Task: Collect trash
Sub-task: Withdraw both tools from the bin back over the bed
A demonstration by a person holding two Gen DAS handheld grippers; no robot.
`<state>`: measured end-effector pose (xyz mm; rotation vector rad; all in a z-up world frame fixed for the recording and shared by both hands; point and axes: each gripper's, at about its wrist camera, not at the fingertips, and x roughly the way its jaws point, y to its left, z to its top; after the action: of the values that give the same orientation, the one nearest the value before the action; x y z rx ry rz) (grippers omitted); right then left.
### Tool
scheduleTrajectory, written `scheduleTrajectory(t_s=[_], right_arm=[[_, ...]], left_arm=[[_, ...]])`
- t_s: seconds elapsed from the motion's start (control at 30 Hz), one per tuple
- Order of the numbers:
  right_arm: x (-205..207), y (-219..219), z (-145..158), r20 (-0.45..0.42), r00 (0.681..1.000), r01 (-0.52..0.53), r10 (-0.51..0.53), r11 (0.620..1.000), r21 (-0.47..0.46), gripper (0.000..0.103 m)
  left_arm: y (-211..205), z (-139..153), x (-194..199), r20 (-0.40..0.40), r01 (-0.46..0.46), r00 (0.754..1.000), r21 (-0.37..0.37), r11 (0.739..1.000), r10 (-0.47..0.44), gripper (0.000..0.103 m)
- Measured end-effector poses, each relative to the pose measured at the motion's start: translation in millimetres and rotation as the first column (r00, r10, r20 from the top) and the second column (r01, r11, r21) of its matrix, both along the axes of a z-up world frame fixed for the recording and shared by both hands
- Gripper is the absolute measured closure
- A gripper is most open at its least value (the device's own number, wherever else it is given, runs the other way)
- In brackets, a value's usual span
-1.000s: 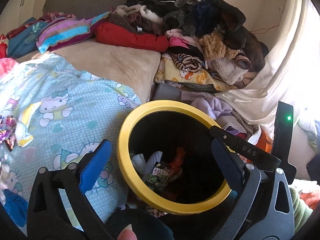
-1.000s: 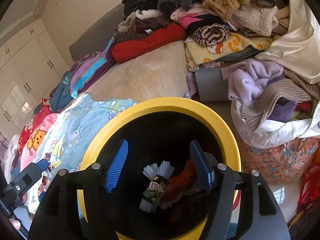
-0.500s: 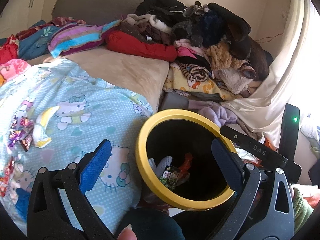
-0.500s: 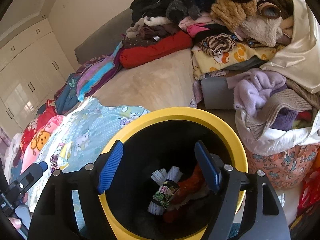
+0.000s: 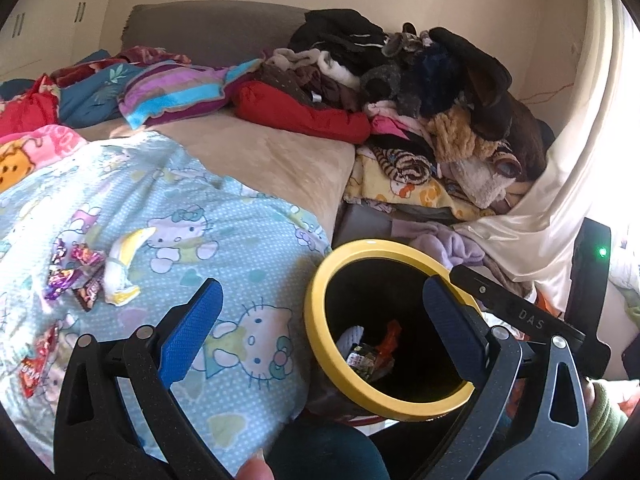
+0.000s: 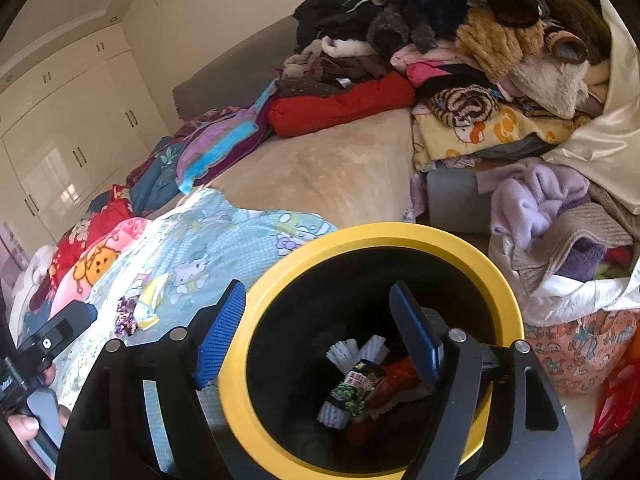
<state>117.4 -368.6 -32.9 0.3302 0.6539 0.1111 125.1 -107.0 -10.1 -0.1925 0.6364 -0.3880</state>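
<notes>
bed [image 5: 256,156] | on it: cartoon-print quilt [image 5: 224,240], wrappers [image 5: 76,276], clothes pile [image 5: 420,92]

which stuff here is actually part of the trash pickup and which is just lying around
Part of the job:
- yellow-rimmed bin, wrappers already inside
- yellow-white wrapper on the cartoon-cat blanket
- purple candy wrappers beside it
- red wrapper near the edge
- left gripper and right gripper, both open and empty

Just lying about:
- clothes pile
- red cushion
- striped pillow
- laundry bag
</notes>
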Motion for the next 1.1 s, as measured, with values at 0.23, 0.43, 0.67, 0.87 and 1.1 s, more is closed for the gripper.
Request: scheduleTrajectory(t_s=[0.23, 0.43, 0.67, 0.87, 1.1], right_arm=[[-4, 21, 9, 0.028, 0.999, -0.043, 0.044, 0.999, -0.019, 0.031], [-6, 39, 12, 0.039, 0.996, -0.081, 0.082, 0.996, -0.035, 0.030], [-10, 65, 14, 0.048, 0.990, -0.132, 0.135, 0.990, -0.052, 0.030], [-12, 92, 13, 0.055, 0.980, -0.186, 0.190, 0.981, -0.061, 0.030], [-9, 127, 10, 0.036, 0.965, -0.259, 0.261, 0.964, -0.065, 0.030]], left_arm=[[20, 5, -1, 0.017, -0.048, 0.999, -0.009, 0.999, 0.049, 0.011], [36, 8, 0, 0.027, -0.088, 0.996, -0.011, 0.996, 0.088, 0.011], [61, 8, 1, 0.034, -0.148, 0.988, -0.014, 0.989, 0.148, 0.011], [88, 4, 4, 0.026, -0.207, 0.978, -0.022, 0.978, 0.208, 0.011], [128, -5, 10, 0.008, -0.292, 0.956, -0.026, 0.956, 0.293, 0.011]])
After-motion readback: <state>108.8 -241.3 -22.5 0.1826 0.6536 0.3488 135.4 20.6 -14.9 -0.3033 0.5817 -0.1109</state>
